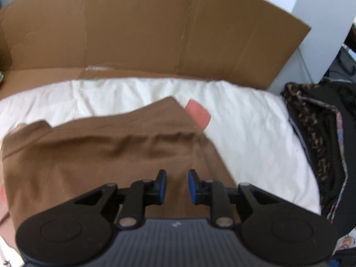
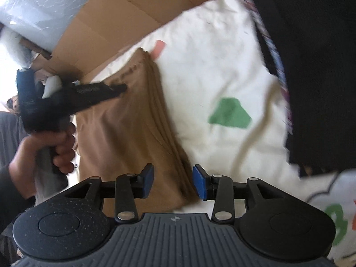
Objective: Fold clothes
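Two tongs: both hang over one folded brown garment on a white cover.
Left tongs (image 1: 177, 183): jaws parted by a narrow gap with nothing pinched; brown cloth shows through the gap below, and the pads do not press on it.
Hand (image 2: 47, 149): seen from the right wrist camera, it grips the handle of the left tool, which points at the garment's left part.
Brown garment (image 1: 100, 155): folded flat in layers, lying toward the left side of the white cover; its stacked fold edges run along its right side (image 2: 124, 133).
Pink piece (image 1: 198, 113): sticks out at the garment's far right corner, resting on the cover.
Right tongs (image 2: 173, 181): jaws spread wide, empty, above the garment's near right edge.
White cover (image 1: 244, 133): carries the garment; a green patch (image 2: 230, 113) is printed to the right of it.
Cardboard sheet (image 1: 155, 26): stands along the cover's far edge.
Dark patterned fabric (image 1: 316, 138): piled at the cover's right edge.
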### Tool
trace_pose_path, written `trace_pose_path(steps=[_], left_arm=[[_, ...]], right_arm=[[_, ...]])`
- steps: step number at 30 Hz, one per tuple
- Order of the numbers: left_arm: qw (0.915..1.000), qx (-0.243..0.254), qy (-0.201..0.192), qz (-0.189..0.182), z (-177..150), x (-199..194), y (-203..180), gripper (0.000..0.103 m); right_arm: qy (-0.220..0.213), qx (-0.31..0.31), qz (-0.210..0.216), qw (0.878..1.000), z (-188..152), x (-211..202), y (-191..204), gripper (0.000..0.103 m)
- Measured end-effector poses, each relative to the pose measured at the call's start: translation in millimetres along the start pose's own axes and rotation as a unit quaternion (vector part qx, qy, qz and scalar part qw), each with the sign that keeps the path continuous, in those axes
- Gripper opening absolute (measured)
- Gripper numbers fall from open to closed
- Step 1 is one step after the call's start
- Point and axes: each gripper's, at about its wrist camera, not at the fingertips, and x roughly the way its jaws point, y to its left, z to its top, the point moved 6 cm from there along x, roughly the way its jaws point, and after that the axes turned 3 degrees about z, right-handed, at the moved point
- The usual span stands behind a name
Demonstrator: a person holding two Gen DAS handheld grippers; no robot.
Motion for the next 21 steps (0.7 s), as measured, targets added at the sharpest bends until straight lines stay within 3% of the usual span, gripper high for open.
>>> trace_pose_path(steps=[7,16,21], left_arm=[[0.9992,-0.027,0.027,0.008,-0.7,16.2,6.7,0.024],[0.9991,-0.032,0.015,0.023,29.9,12.0,24.0,0.024],[0.9981,-0.047,0.005,0.040,50.2,3.9,53.2,0.024]], right_arm=[[-0.015,-0.033,-0.010,0.999,15.8,22.6,12.2,0.047],[-0.008,-0.074,-0.020,0.997,25.0,51.1,22.3,0.047],[-0.004,-0.060,-0.040,0.997,24.3,56.8,7.6,0.039]])
